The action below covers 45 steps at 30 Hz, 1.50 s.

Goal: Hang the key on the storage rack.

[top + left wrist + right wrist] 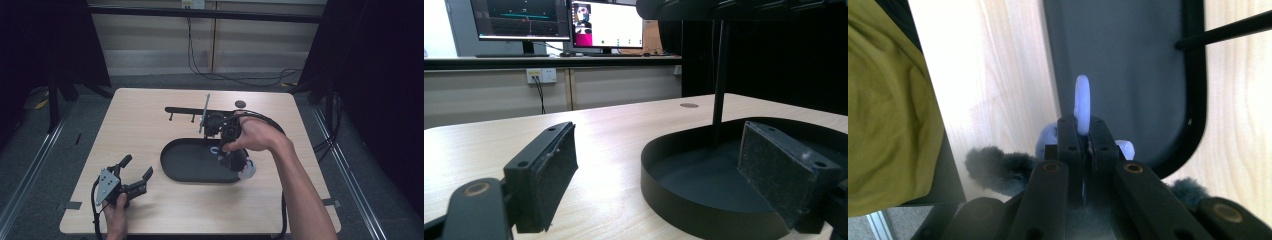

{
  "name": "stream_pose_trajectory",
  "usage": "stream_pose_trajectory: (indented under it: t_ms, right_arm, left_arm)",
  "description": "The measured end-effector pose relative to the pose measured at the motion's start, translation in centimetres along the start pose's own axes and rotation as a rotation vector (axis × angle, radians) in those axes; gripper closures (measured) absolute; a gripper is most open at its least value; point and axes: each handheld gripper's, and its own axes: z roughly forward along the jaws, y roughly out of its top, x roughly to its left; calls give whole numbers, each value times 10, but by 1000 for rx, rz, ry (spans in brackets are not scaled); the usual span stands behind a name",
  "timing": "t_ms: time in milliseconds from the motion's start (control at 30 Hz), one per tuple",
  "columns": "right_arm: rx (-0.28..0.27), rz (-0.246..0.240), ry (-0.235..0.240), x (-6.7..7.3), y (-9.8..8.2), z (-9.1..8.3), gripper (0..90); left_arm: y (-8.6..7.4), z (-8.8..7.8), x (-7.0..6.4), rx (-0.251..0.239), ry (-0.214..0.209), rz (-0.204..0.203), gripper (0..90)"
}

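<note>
My right gripper (220,146) hangs over the right end of the black oval tray (167,160), pointing down. Its jaws (1082,135) are shut on a pale blue ring (1082,102) that stands edge-on between the pads. A dark grey fuzzy toy (235,160) with a white part dangles from the ring (215,151) by the tray's right rim. Its fur (998,167) shows under the jaws. My left gripper (137,166) rests on the table at the front left, open, with nothing between its pads (546,175). It faces the tray (664,200).
A black rack with a horizontal hook bar (190,110) and an upright rod (205,112) stands behind the tray; its pole (719,85) rises from the tray side. A small dark disc (240,104) lies at the back. Cables trail off the table's right edge.
</note>
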Motion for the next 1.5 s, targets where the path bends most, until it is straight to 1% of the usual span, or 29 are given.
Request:
stream_pose_trajectory:
  t_ms: [200,333,367,500,567,633,700,733,767,800,967,1033,1067,1100,1133,1200,1233,1300,1367,1500]
  right_arm:
    - [-14,8,-11,-7,6,-9,877]
    - [2,8,-13,-11,7,-12,877]
    - [-4,5,-17,-12,7,-12,877]
    - [-10,21,-16,-18,7,-18,877]
    - [-23,27,-18,-21,7,-20,877]
    - [-19,32,-19,-25,6,-21,877]
    - [-27,46,-21,-28,6,-19,877]
    - [-33,51,-13,-31,6,-17,877]
    - [-20,58,-11,-32,6,-16,877]
    - [-22,64,-13,-34,6,-15,877]
    - [1,70,-15,-41,11,-17,876]
    - [25,63,-24,-43,14,-17,876]
    - [28,67,-26,-45,15,-16,876]
    - [43,61,-22,-46,17,-17,877]
    - [41,64,-25,-48,18,-16,876]
    - [59,68,-18,-51,19,-17,876]
    - [58,65,-19,-53,19,-17,876]
    - [54,76,-20,-58,18,-18,876]
    - [54,76,-15,-59,18,-18,876]
    - [67,77,-4,-64,21,-15,876]
  left_arm:
    - [0,0,0,0,0,0,155]
    - [0,0,0,0,0,0,155]
    - [0,0,0,0,0,0,155]
    - [0,0,0,0,-1,-1,155]
    - [0,0,0,5,-2,1,155]
    - [0,0,0,5,-3,1,155]
    - [0,0,0,6,-3,1,155]
    - [0,0,0,5,-3,1,155]
    - [0,0,0,2,-2,-4,155]
    - [0,0,0,3,-2,-4,155]
    - [0,0,0,3,-3,-9,155]
    - [0,0,0,2,-6,-8,155]
    - [0,0,-1,0,-7,-10,155]
    - [0,0,0,3,-9,-6,155]
    - [0,0,0,3,-5,-4,155]
    - [0,0,0,1,-7,-7,155]
    - [0,0,0,2,-9,-6,155]
    - [0,0,0,0,-8,-7,155]
    - [0,0,0,-7,-4,-6,155]
    - [0,0,-1,-8,-10,-11,155]
